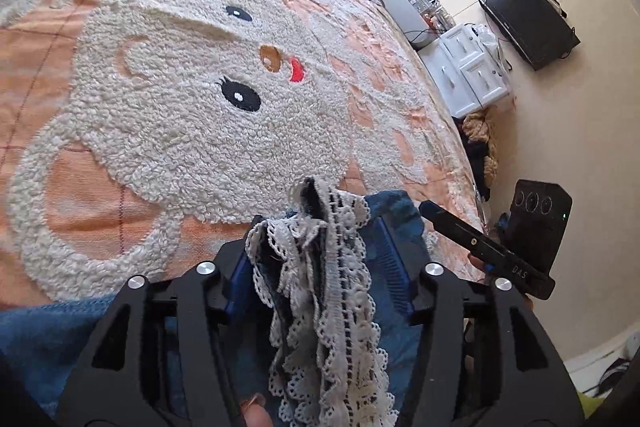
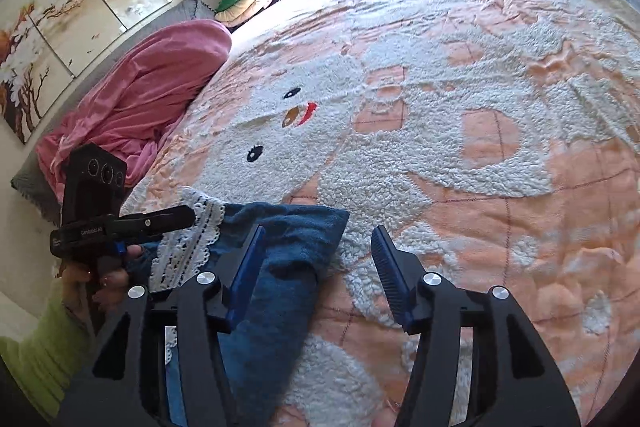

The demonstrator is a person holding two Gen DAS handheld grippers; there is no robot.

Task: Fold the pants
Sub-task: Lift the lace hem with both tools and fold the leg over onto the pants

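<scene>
Bedspread point(image 2: 480, 187) carries pants point(image 2: 280, 267); left claw point(image 1: 320, 247) seemingly grips lace, right claw point(image 2: 320, 259) gapes.

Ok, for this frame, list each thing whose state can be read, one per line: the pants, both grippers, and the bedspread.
pants: blue, bunched on the bedspread, not yet folded flat
lace trim: gathered and lifted between the left gripper's fingers
left gripper: shut on the lace trim
right gripper: open, holding nothing, one finger over the pants
bedspread: spread out, slightly wrinkled
</scene>
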